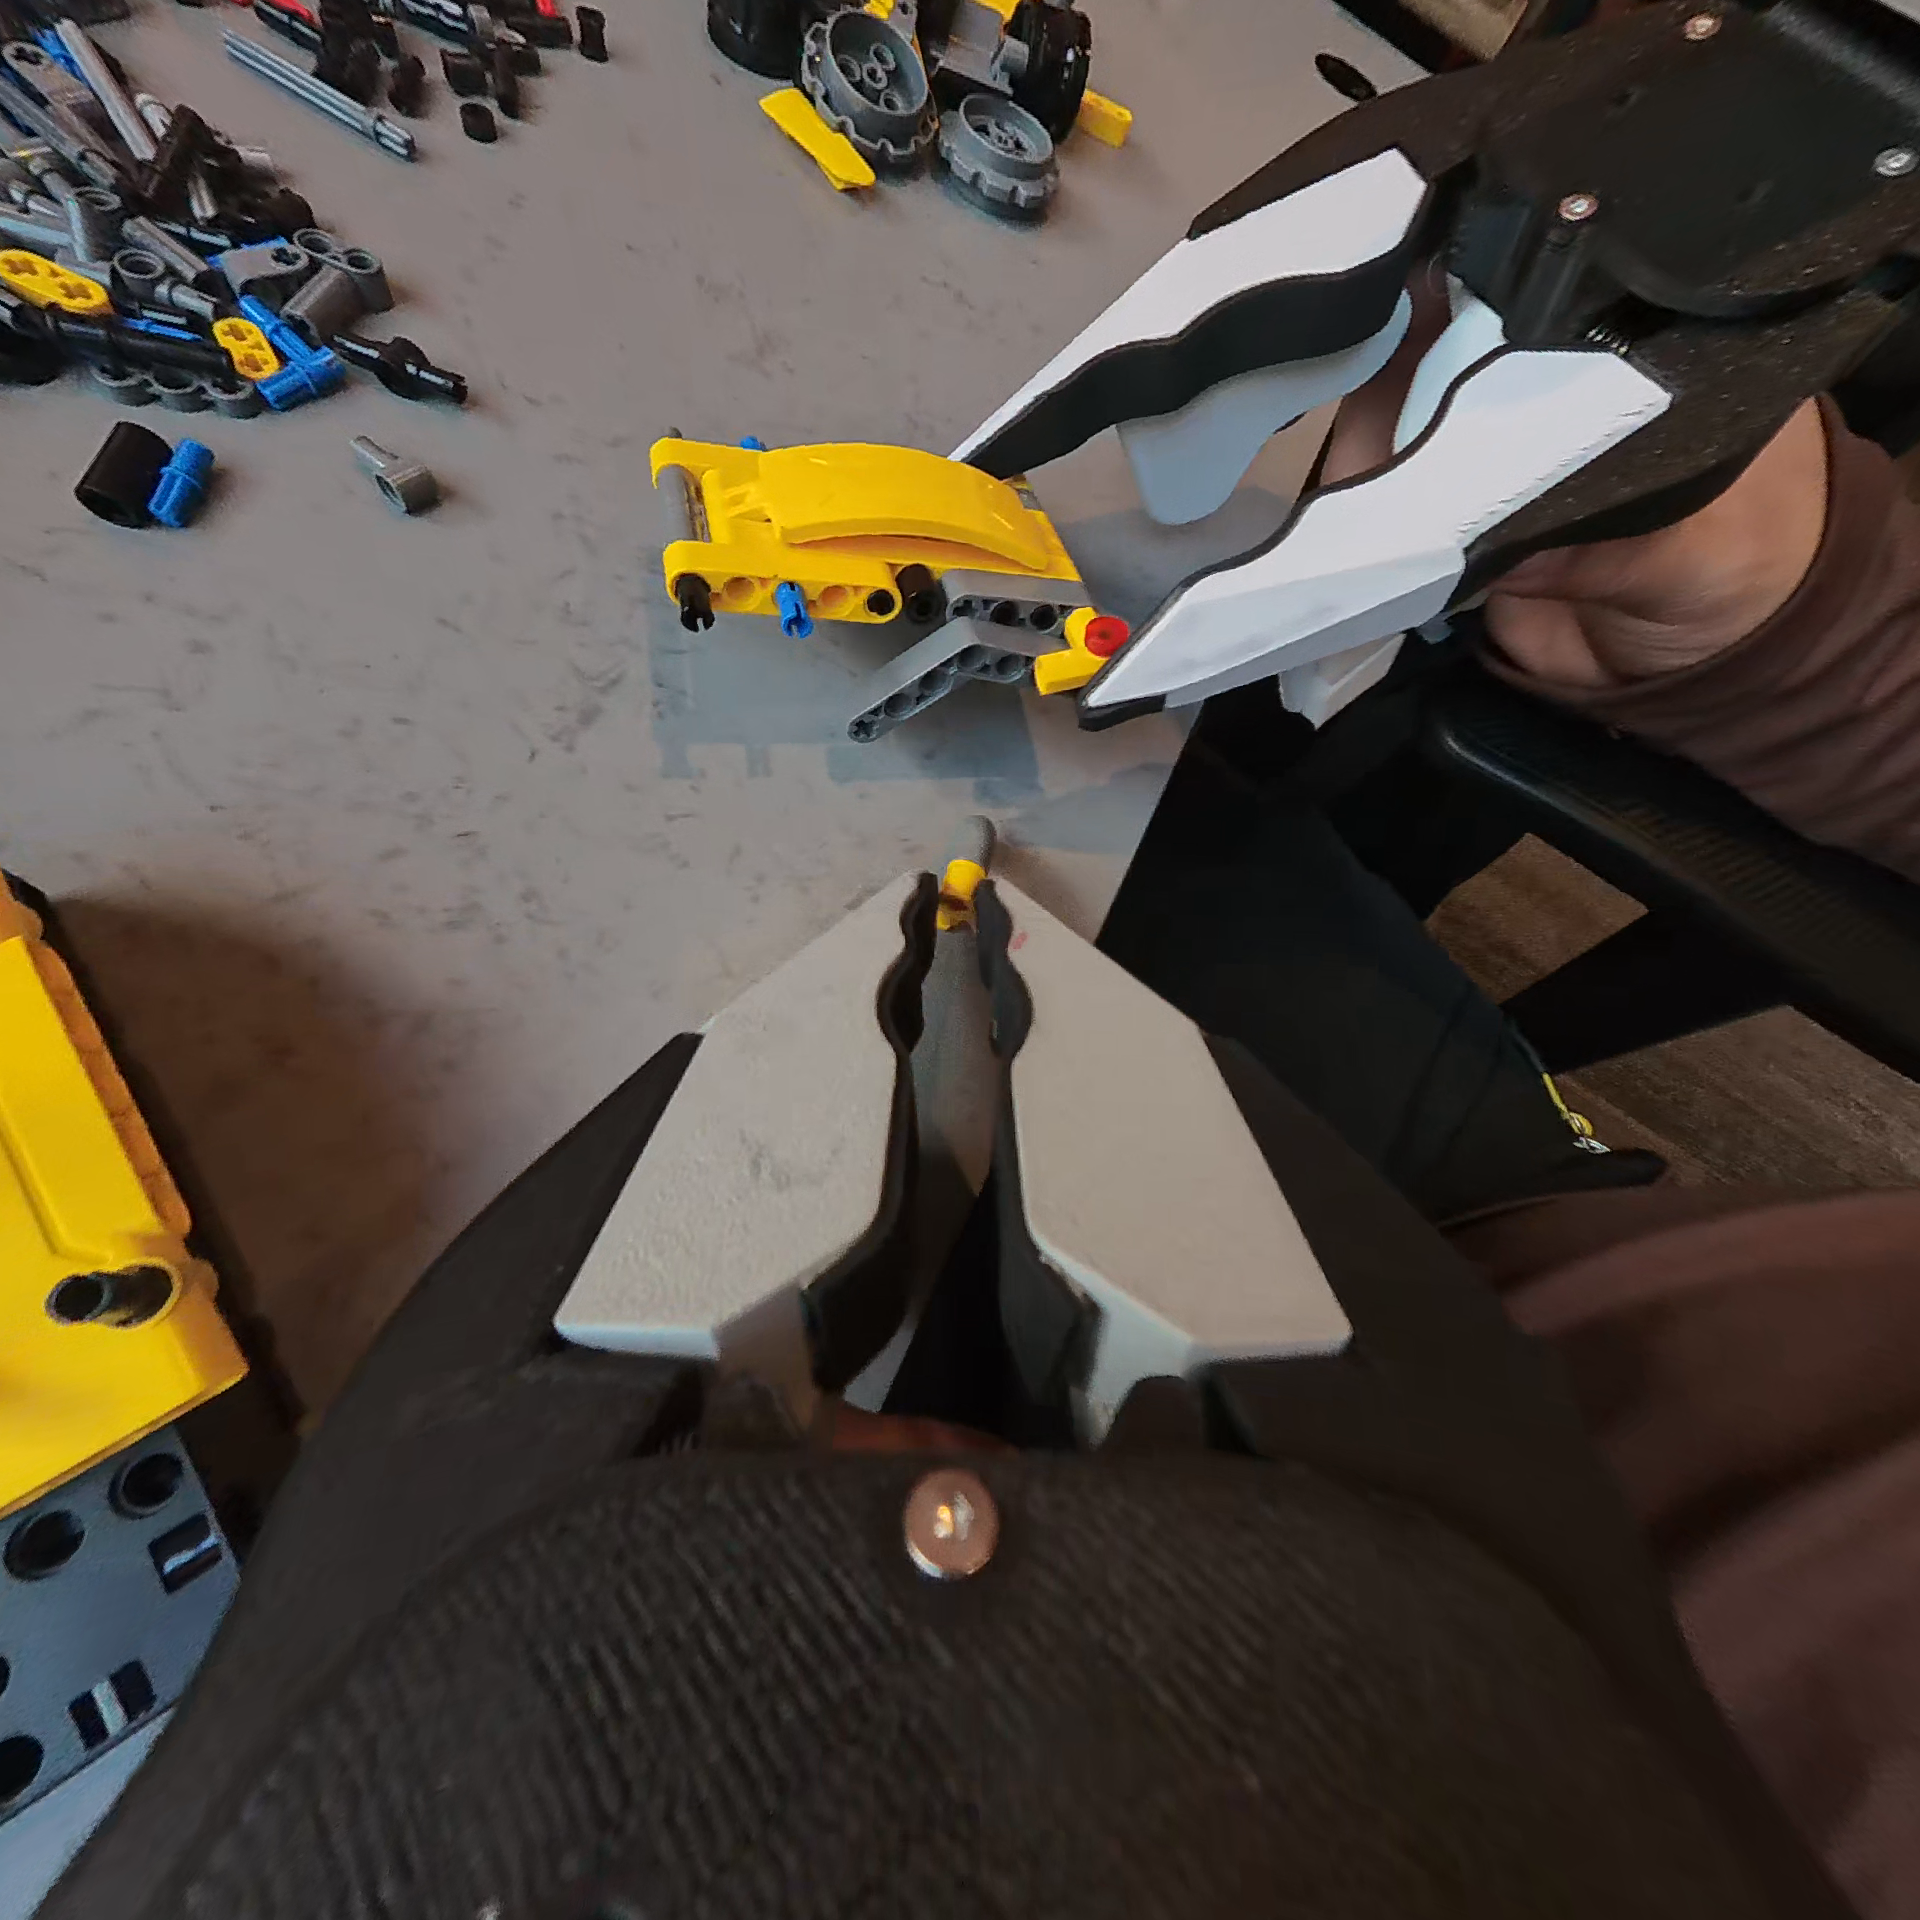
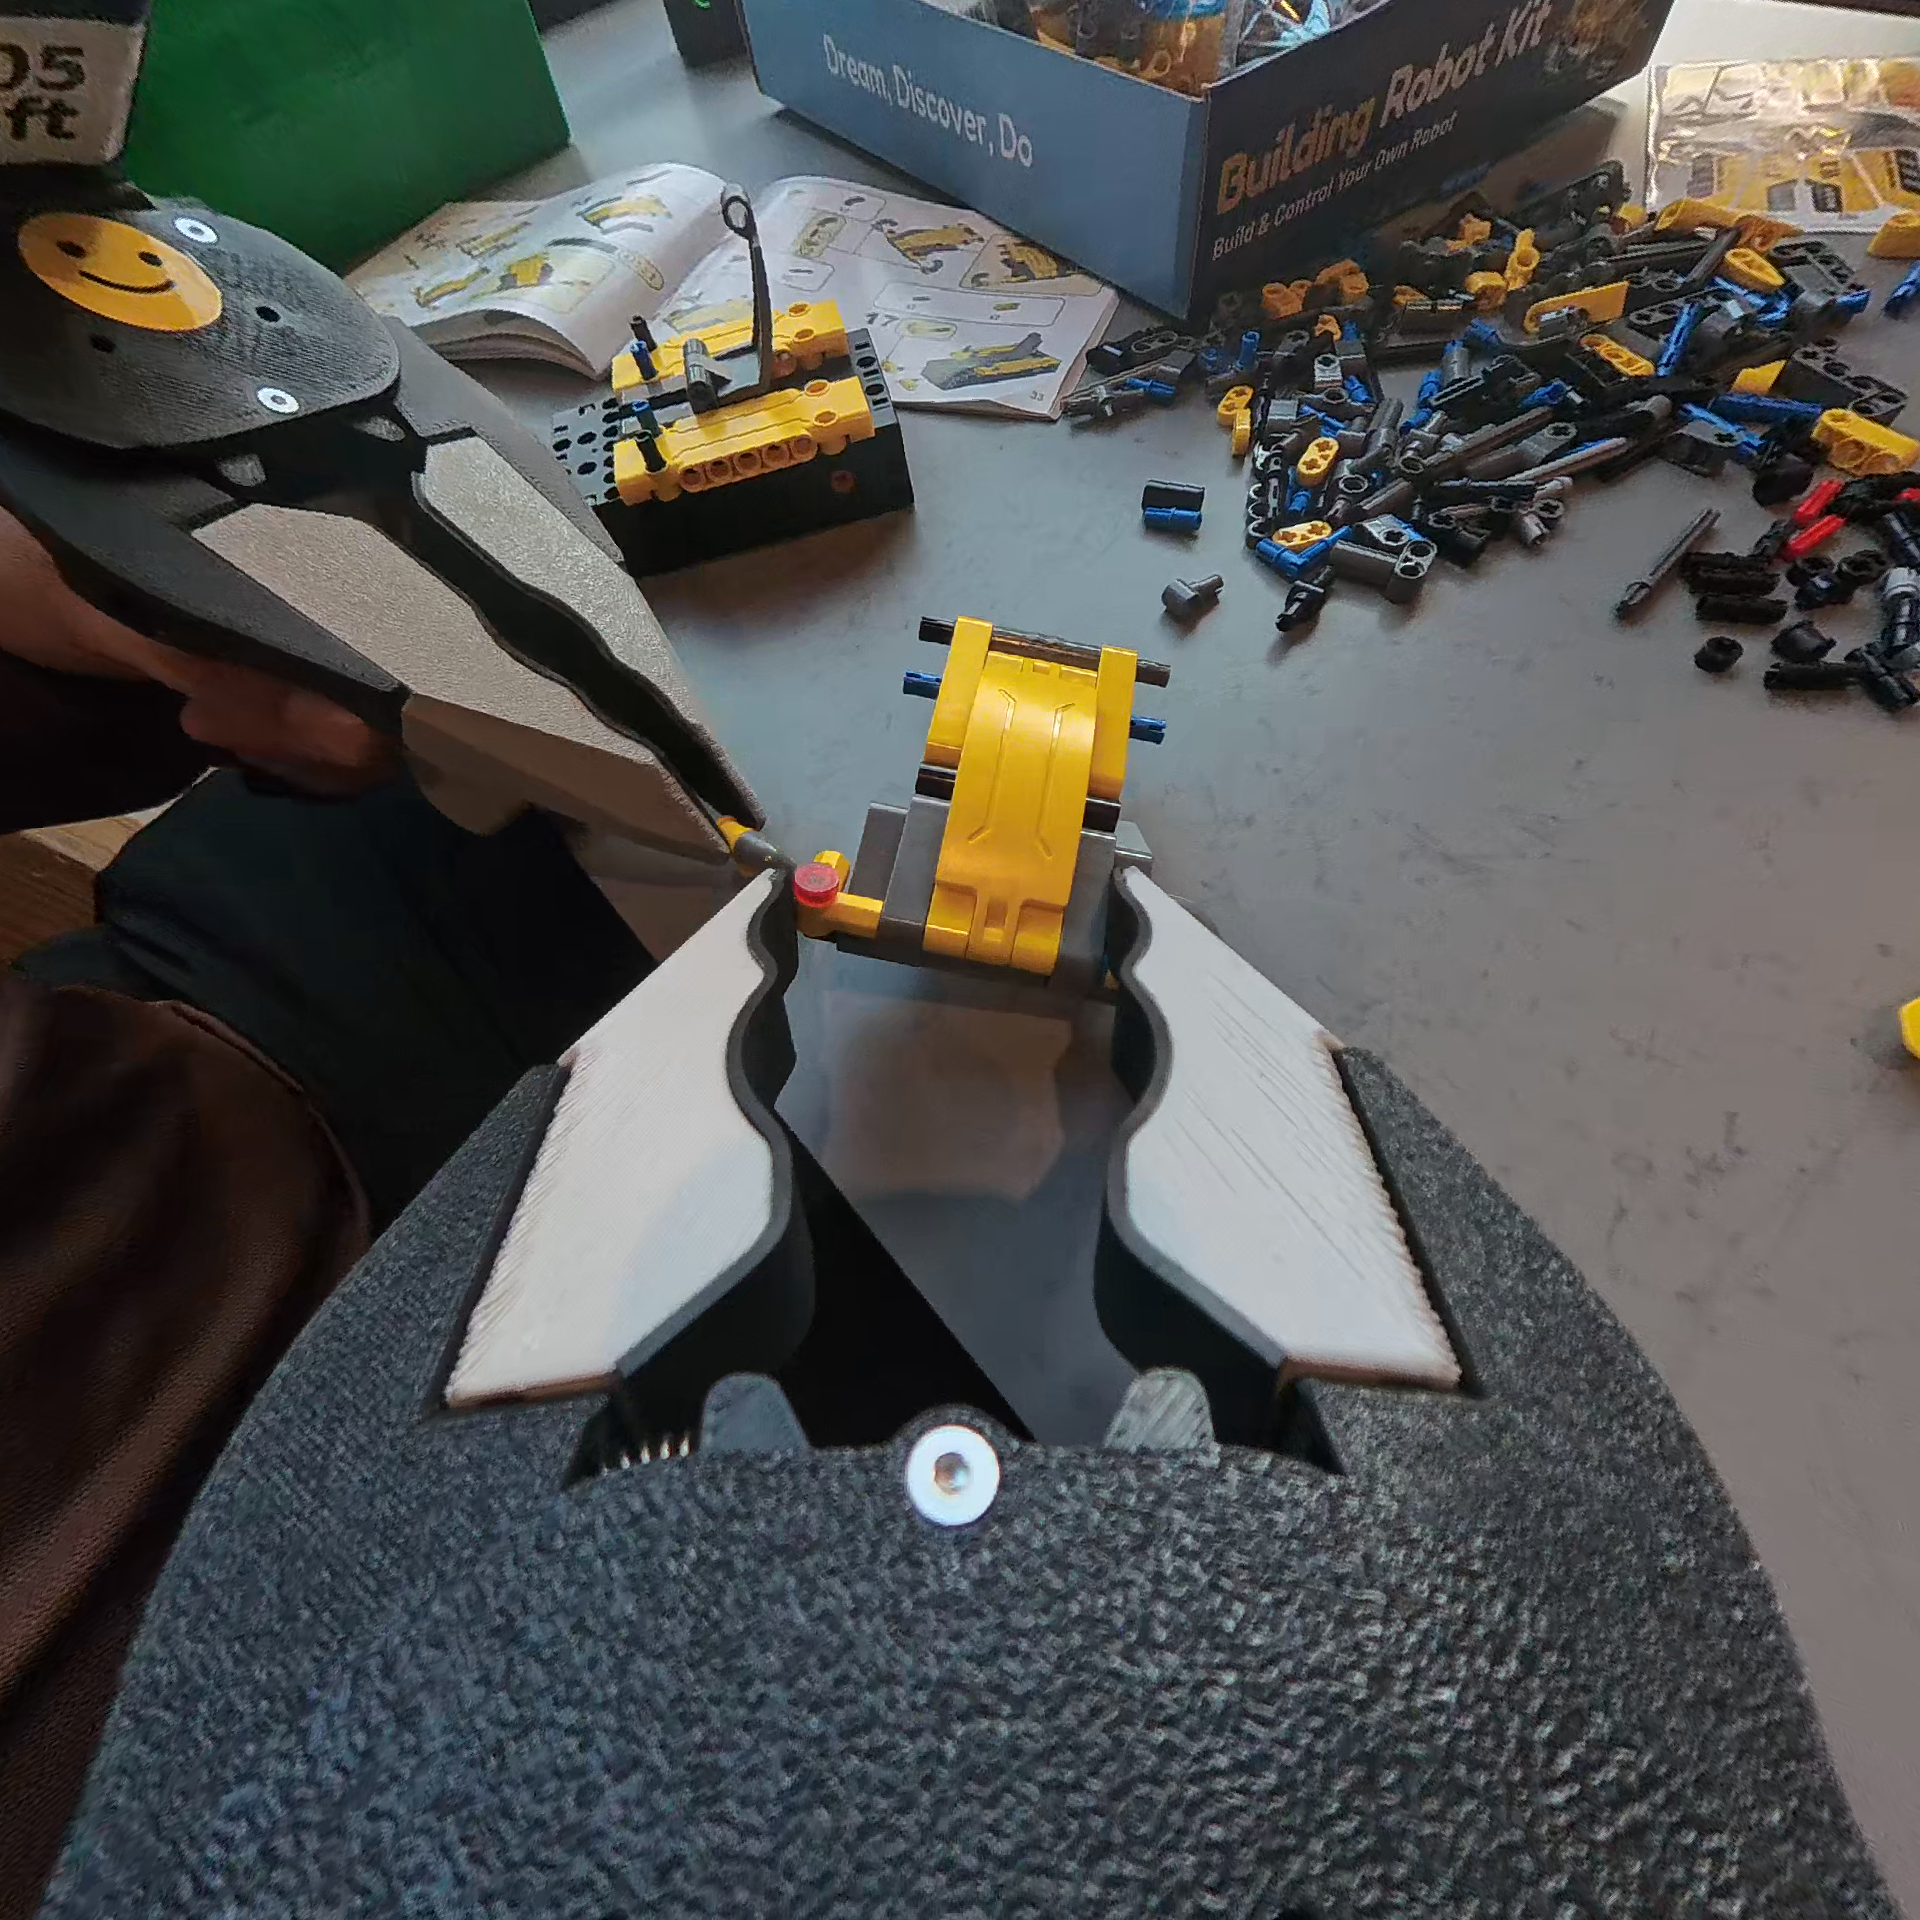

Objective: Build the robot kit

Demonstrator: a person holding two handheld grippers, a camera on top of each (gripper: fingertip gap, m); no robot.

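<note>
My left tongs (image 1: pixel 958 896) clench a small yellow-and-grey pin (image 1: pixel 966 868); my right tongs (image 2: pixel 945 914) straddle the yellow model (image 2: pixel 1008 810) mid-frame on the bench (image 2: pixel 1455 935), spread, possibly touching. Loose parts (image 2: pixel 1558 395) crowd upper right.

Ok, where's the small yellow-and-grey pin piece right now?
The yellow-and-grey pin is pinched at the tip of the left gripper, above the table edge, almost touching the red stud on the yellow assembly between the right gripper's jaws.

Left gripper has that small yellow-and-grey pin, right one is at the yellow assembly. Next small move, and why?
Probably ease the left gripper forward so the pin meets the red-capped arm of the yellow assembly. The pin tip sits just short of it, and the right gripper brackets the assembly's near end, jaws apart.
</note>
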